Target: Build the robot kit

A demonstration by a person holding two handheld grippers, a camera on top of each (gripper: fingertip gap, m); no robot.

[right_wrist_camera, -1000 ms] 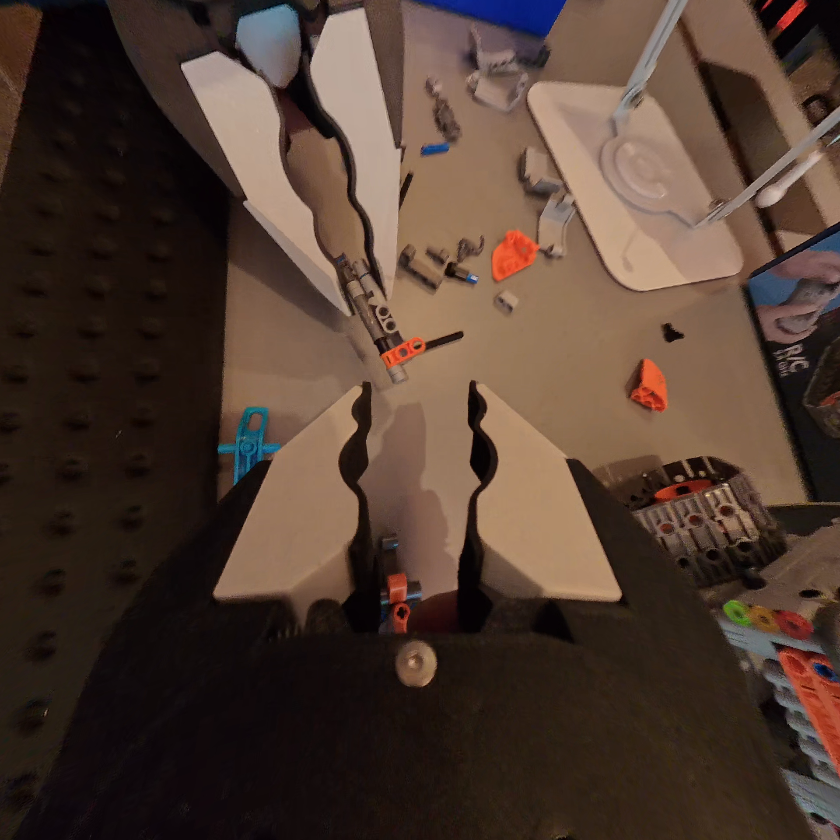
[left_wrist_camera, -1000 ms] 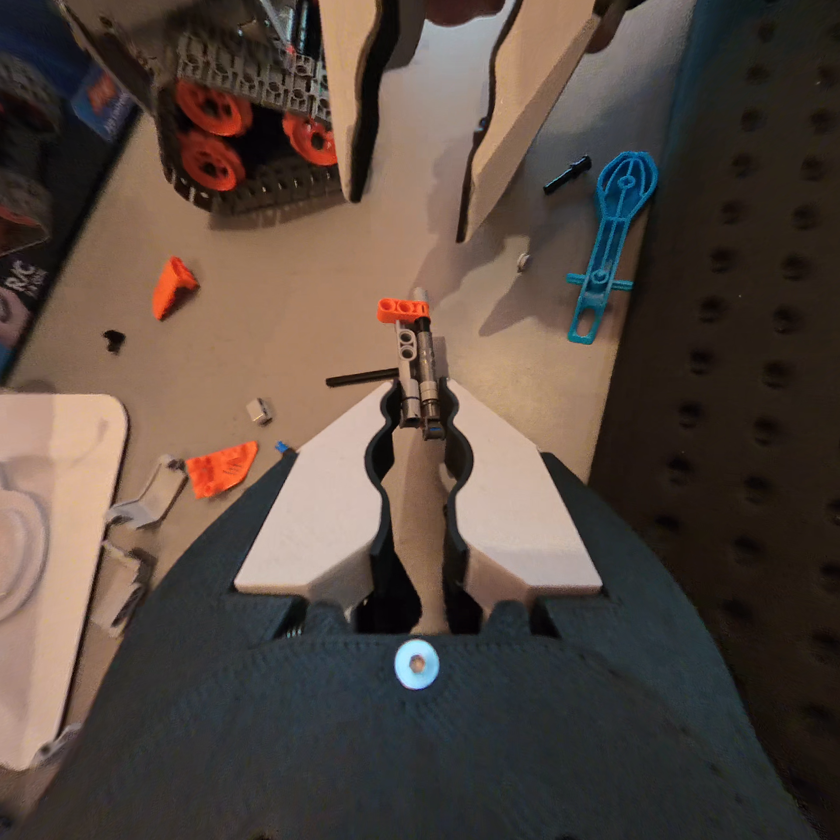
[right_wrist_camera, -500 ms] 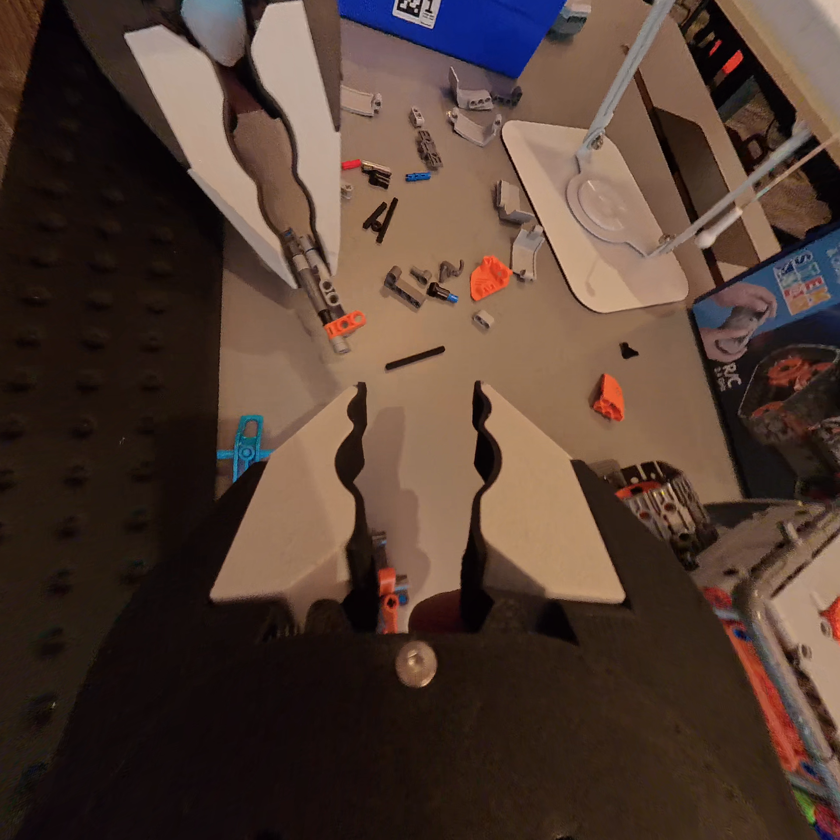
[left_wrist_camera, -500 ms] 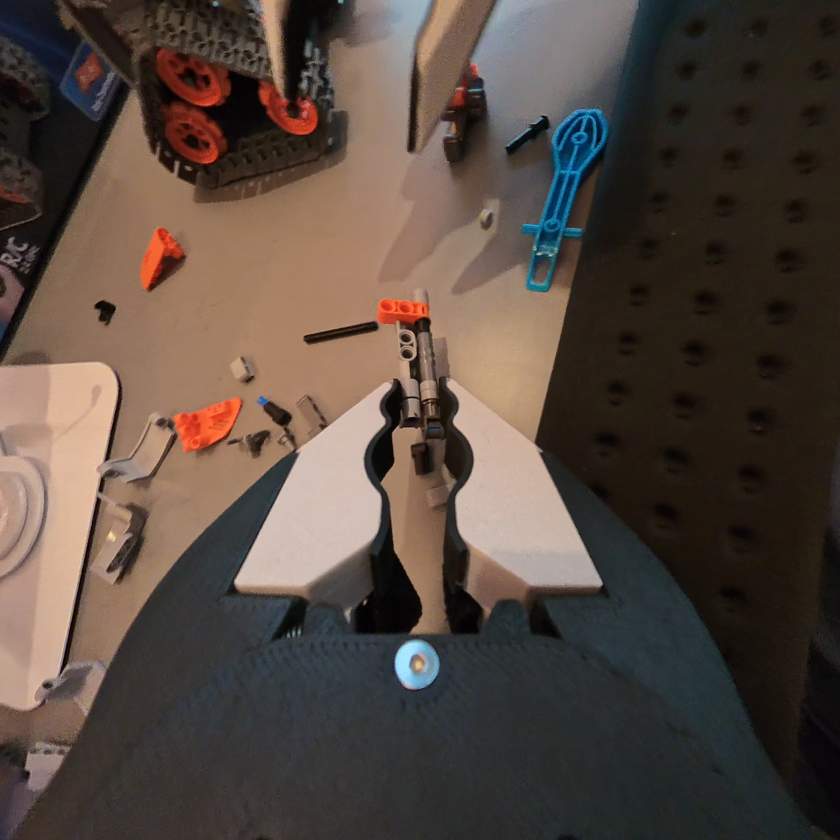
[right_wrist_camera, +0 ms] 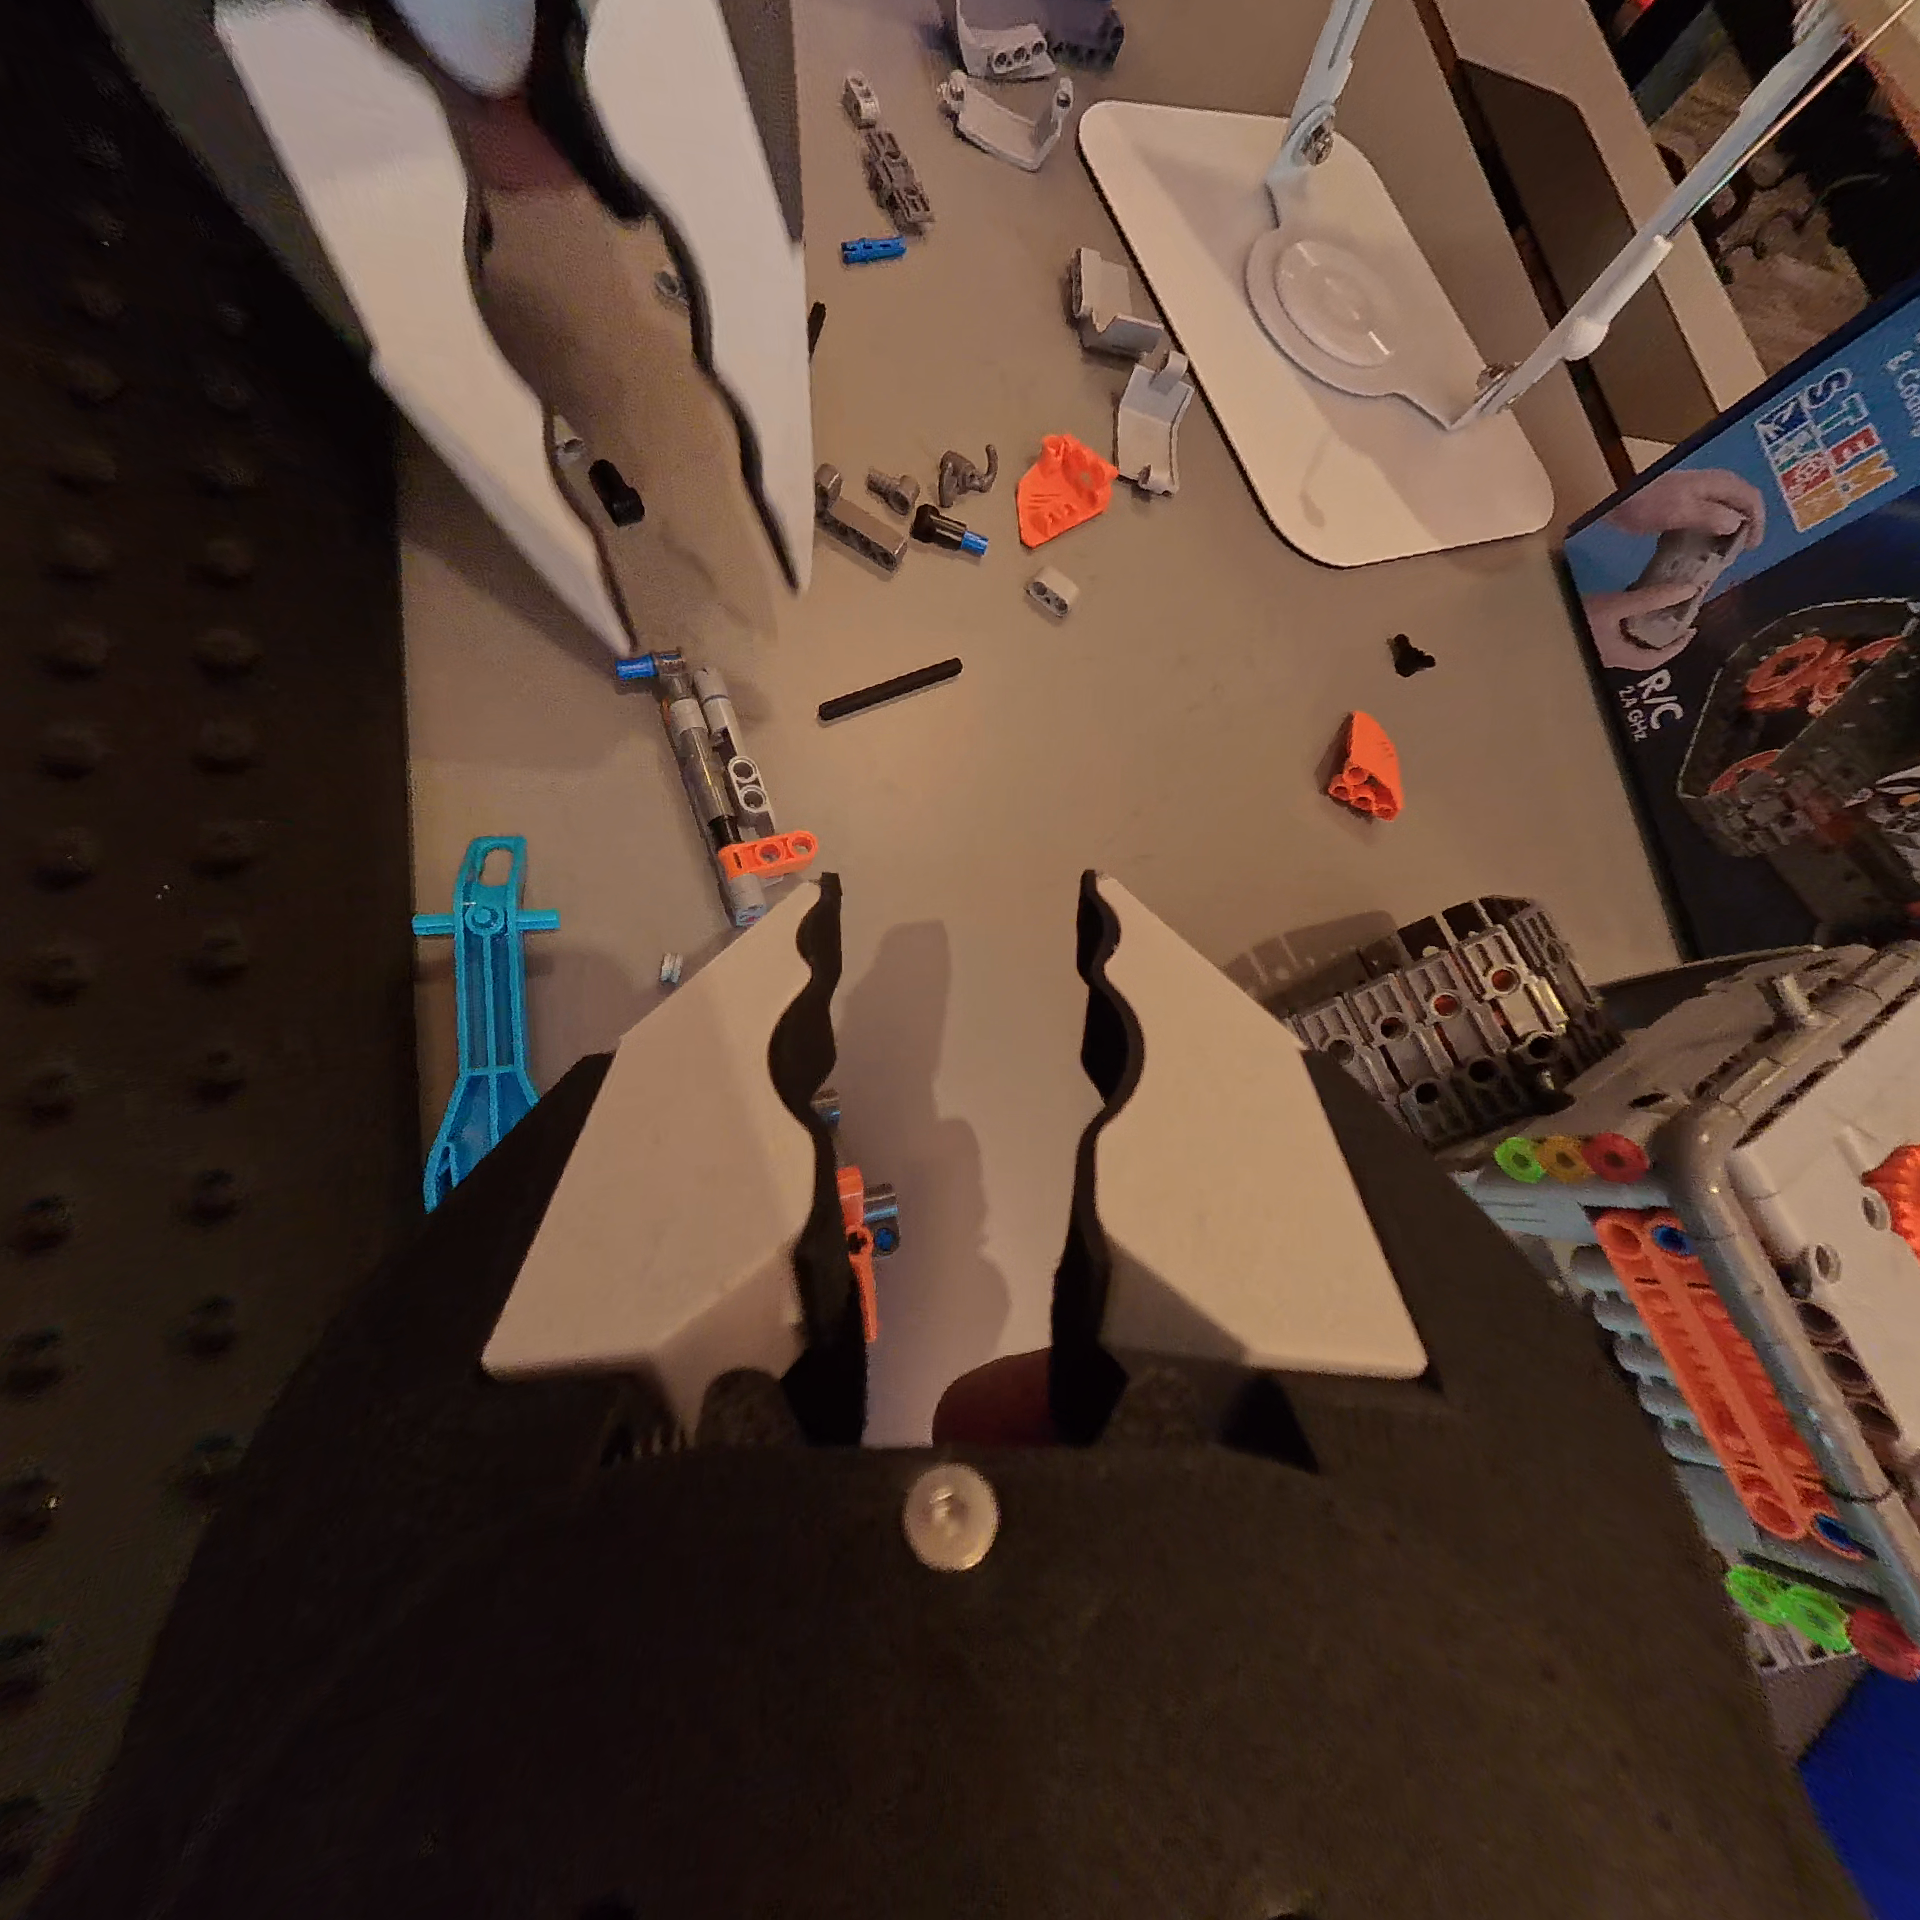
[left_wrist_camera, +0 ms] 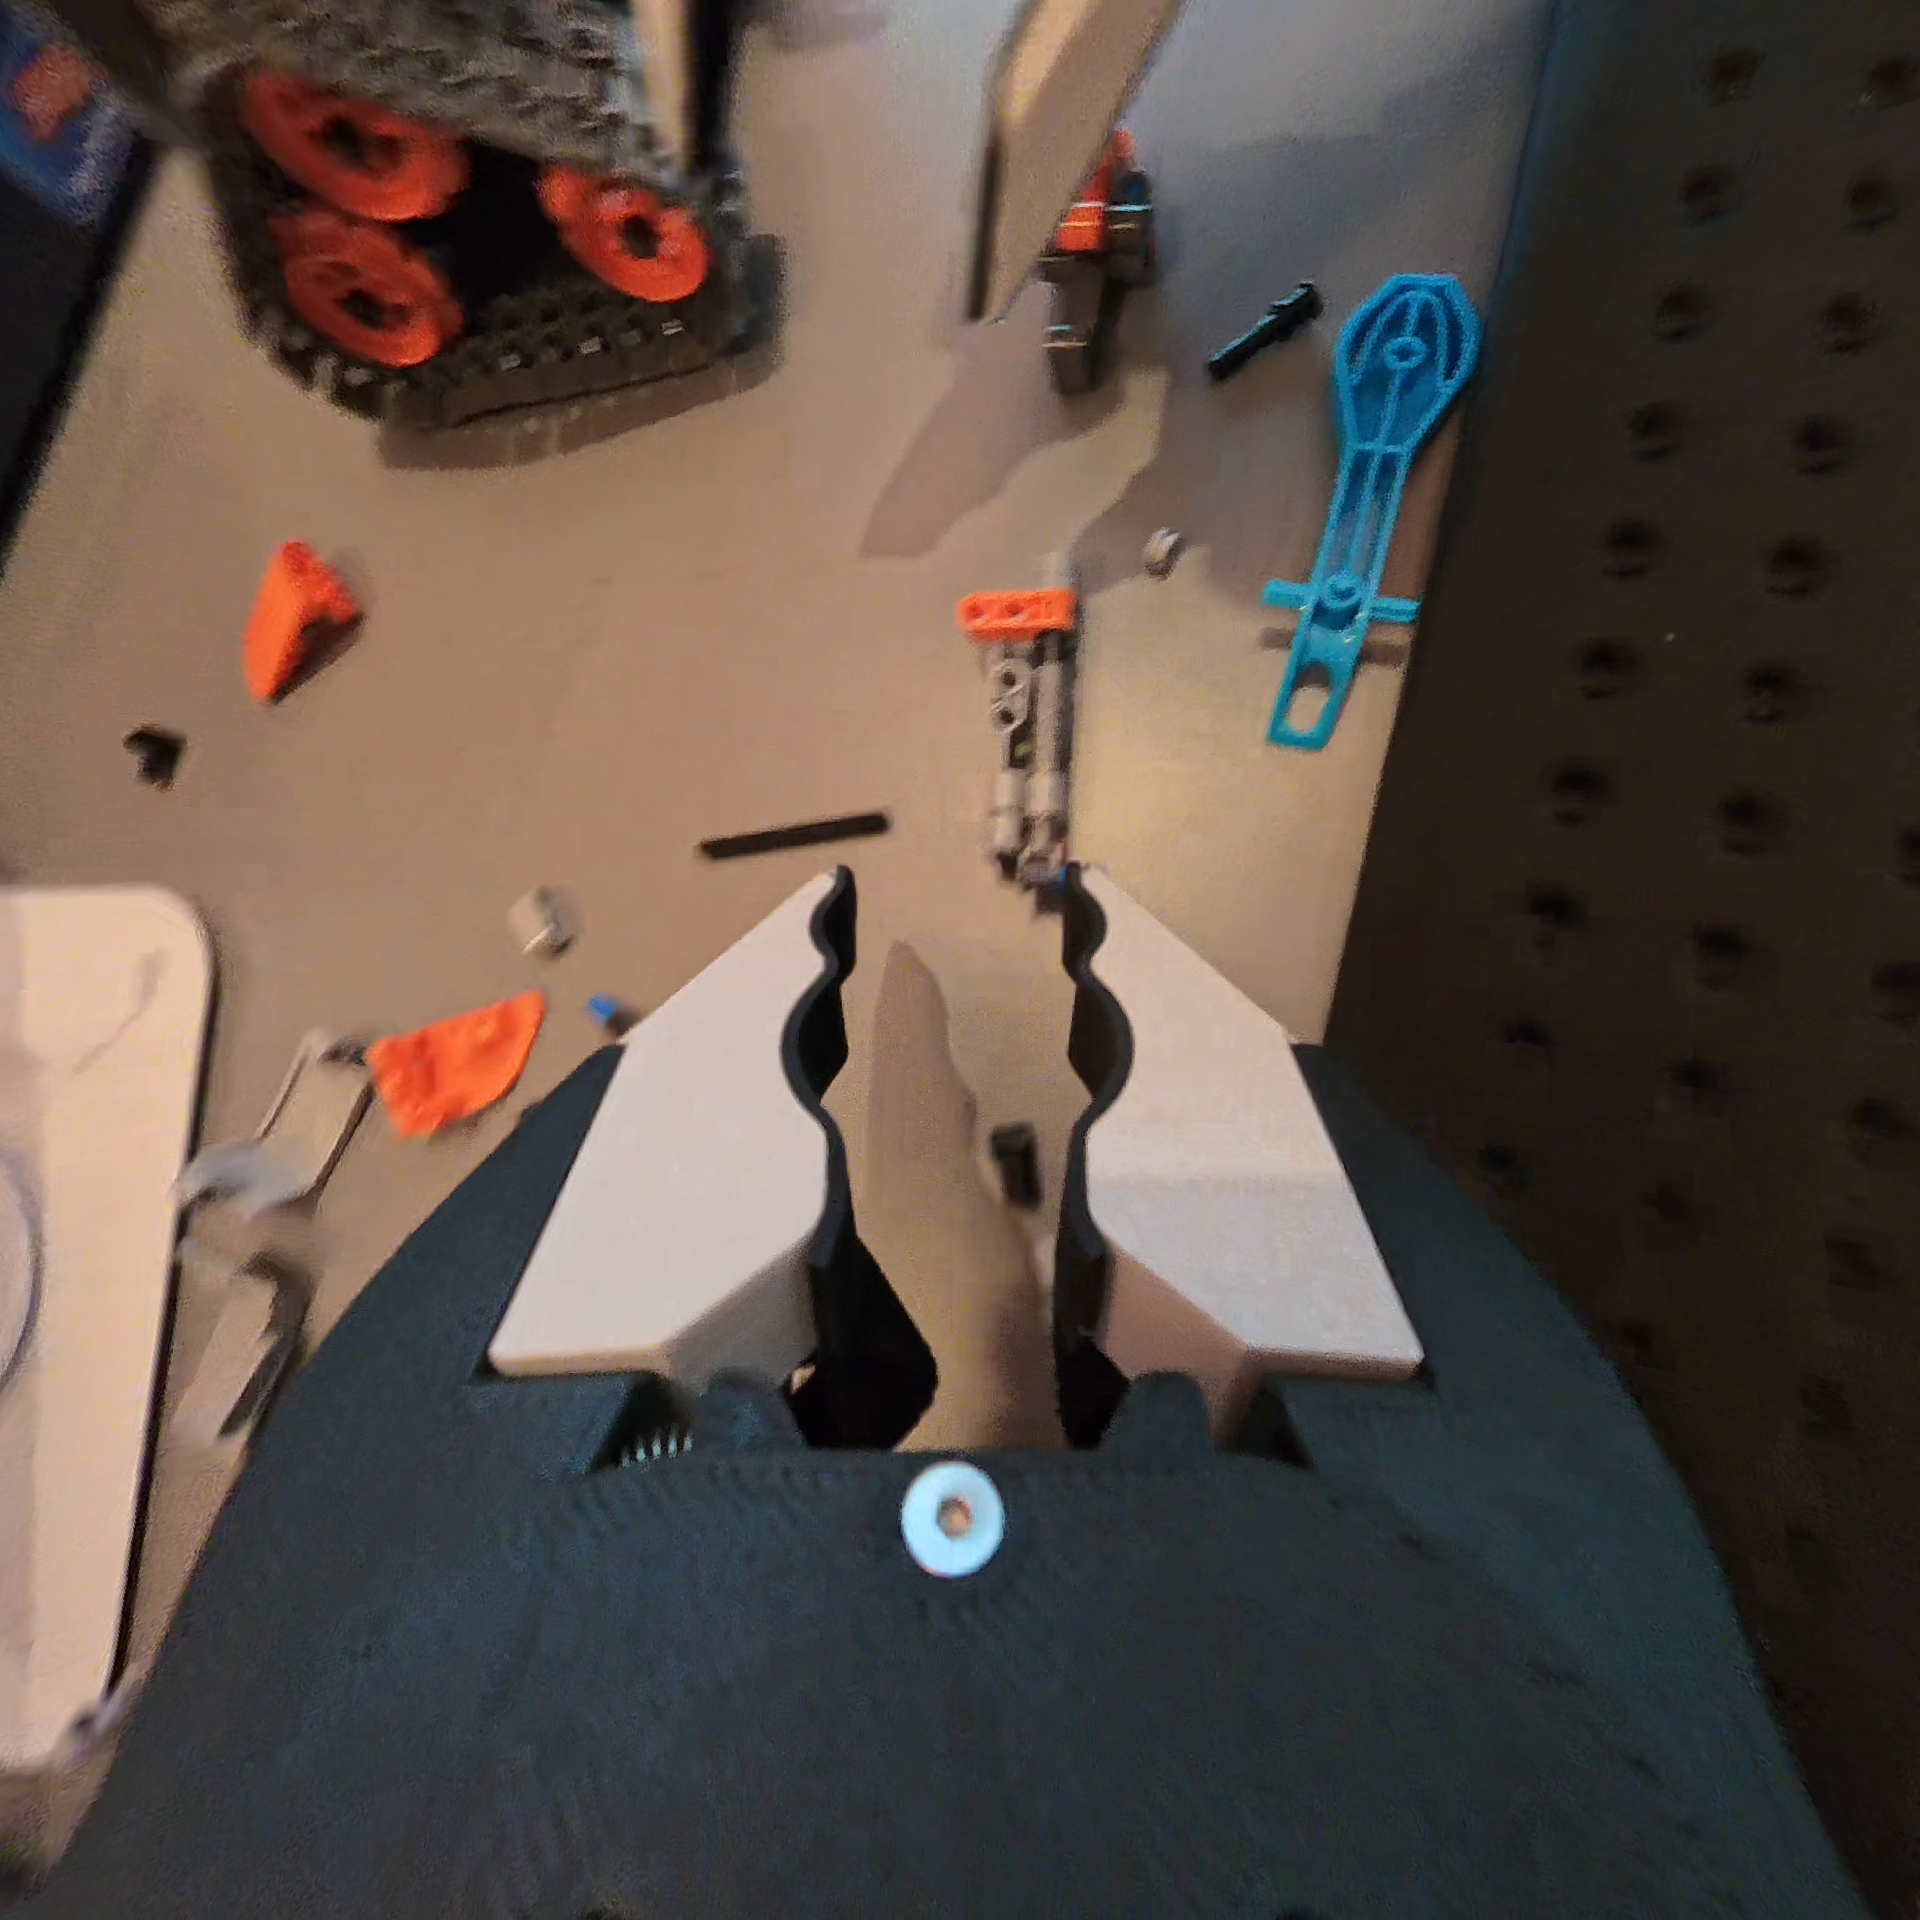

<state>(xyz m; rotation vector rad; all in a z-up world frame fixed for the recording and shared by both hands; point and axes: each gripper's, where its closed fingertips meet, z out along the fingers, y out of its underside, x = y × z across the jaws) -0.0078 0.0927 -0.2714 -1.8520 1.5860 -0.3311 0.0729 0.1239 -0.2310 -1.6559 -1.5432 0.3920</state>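
A small grey rod assembly with an orange end piece [left_wrist_camera: 1023,727] lies on the grey table just beyond my left gripper [left_wrist_camera: 956,883], which is open and empty. The assembly also shows in the right wrist view [right_wrist_camera: 722,779], left of my right gripper [right_wrist_camera: 956,883], with the left gripper [right_wrist_camera: 707,603] open above its far end. My right gripper is open and empty above the table. A small orange and blue part [right_wrist_camera: 862,1236] lies on the table under its fingers. A black axle [left_wrist_camera: 795,834] lies left of the assembly.
A tracked vehicle model with orange wheels [left_wrist_camera: 468,239] stands at the far left. A blue lever tool [left_wrist_camera: 1361,488] lies by the dark studded mat [left_wrist_camera: 1683,727]. Orange wedges [left_wrist_camera: 296,613], small loose parts, a white lamp base [right_wrist_camera: 1309,332] and a printed box [right_wrist_camera: 1766,623] surround the table. The tips of one gripper are about 10 cm away from the tips of the other. The left tips stand about 4 cm off the black axle [left_wrist_camera: 795,834]. Seen from the right wrist view [right_wrist_camera: 890,689] as well.
My left gripper has opened and let go of the rod assembly, which now lies on the table. The gripper has drawn back a little. The right gripper stayed open and shifted slightly.
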